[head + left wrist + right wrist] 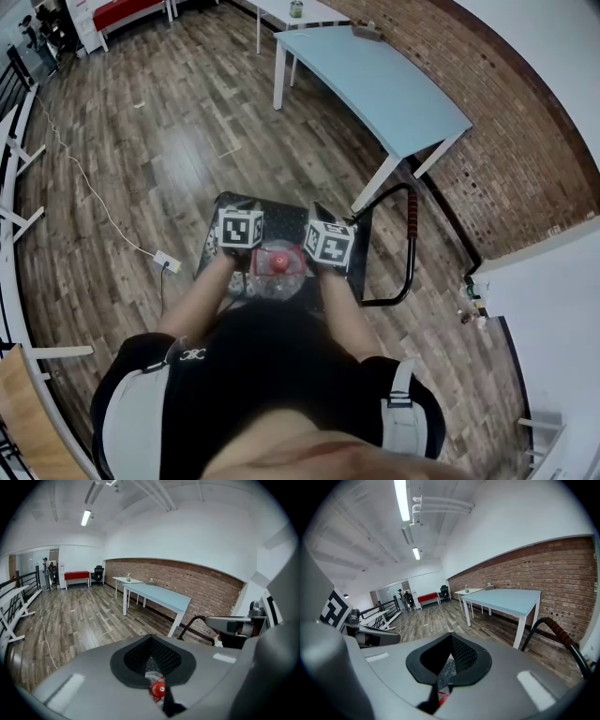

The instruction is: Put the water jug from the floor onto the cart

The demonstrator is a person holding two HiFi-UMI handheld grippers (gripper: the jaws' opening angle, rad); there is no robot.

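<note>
In the head view the clear water jug with a red cap point(279, 263) hangs between my two grippers, above the black flat cart point(236, 203) with its curved push handle point(411, 234). My left gripper point(246, 246) is against the jug's left side and my right gripper point(323, 251) against its right. Both sets of jaws are shut, and the jug looks squeezed between the two grippers, not held inside either pair. In the left gripper view the red cap point(158, 689) shows just under the left gripper point(151, 639). The right gripper point(450, 637) has a sliver of the cap point(443, 696) under it.
A light blue table point(384, 84) stands beyond the cart along the brick wall point(506, 178). A white power strip point(167, 262) with its cable lies on the wood floor left of the cart. White railings point(14, 159) line the left side.
</note>
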